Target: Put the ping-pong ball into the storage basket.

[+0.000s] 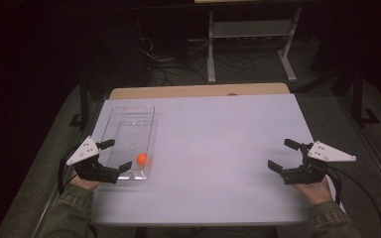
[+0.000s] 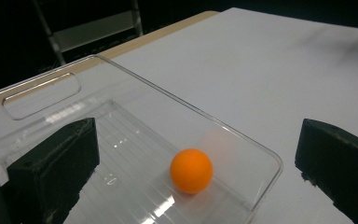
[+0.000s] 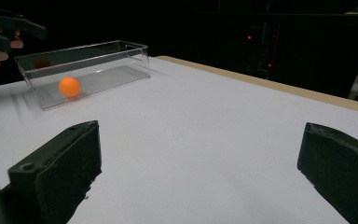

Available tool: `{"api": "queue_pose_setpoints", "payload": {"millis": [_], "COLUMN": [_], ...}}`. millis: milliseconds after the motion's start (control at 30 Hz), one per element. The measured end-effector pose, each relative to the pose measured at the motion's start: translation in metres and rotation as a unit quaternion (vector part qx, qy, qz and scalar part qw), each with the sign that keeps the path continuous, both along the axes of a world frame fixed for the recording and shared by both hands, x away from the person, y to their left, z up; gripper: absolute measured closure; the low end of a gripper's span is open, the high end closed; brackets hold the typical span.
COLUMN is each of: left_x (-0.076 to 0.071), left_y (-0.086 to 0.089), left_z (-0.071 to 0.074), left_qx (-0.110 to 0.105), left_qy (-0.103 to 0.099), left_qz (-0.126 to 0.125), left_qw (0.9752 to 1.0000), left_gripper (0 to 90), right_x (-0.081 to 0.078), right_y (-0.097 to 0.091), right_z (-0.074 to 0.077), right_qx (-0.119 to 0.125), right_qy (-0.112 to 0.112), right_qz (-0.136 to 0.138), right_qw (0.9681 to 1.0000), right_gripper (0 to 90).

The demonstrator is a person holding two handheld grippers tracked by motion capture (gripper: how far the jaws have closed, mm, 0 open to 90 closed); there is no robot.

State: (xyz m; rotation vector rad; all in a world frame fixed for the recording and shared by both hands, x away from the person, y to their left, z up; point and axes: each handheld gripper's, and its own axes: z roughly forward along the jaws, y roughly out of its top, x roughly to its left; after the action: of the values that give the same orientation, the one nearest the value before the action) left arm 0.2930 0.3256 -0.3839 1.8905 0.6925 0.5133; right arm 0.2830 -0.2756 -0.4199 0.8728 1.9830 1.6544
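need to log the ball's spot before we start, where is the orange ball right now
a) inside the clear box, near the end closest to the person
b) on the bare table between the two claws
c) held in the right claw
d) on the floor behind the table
a: the orange ball sits on the floor of the clear box, at its near end by the open left claw; the right claw is open and empty.

Dim all round, black beyond the white worktop (image 1: 218, 148), itself evenly lit from above. Soft and grainy throughout. Glare streaks on the clear tray (image 2: 135, 186) floor; blurred smear near the worktop's far right corner.
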Motion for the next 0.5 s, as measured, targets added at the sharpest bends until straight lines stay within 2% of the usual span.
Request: {"api": "queue_pose_setpoints", "payload": {"millis": [200, 400, 500], "left_x": [-0.003, -0.005, -0.006], "left_y": [0.004, 0.01, 0.012], "left_z": [-0.002, -0.004, -0.004], "left_qx": [-0.038, -0.064, -0.071], "left_qy": [-0.008, -0.01, -0.009], "left_qz": [-0.006, -0.006, -0.007], "left_qw": [0.9992, 0.9979, 0.9974], "left_gripper": [0.0, 0.0, 0.0], "right_x": [0.0, 0.0, 0.0], "right_y": [0.0, 0.001, 0.001], "right_z": [0.0, 0.0, 0.0], "right_qx": [-0.001, -0.001, -0.001], "right_qy": [0.0, -0.001, -0.001], "right_qz": [0.001, 0.003, 0.003], "right_qw": [1.0, 1.0, 1.0], "right_gripper": [0.0, 0.0, 0.0]}}
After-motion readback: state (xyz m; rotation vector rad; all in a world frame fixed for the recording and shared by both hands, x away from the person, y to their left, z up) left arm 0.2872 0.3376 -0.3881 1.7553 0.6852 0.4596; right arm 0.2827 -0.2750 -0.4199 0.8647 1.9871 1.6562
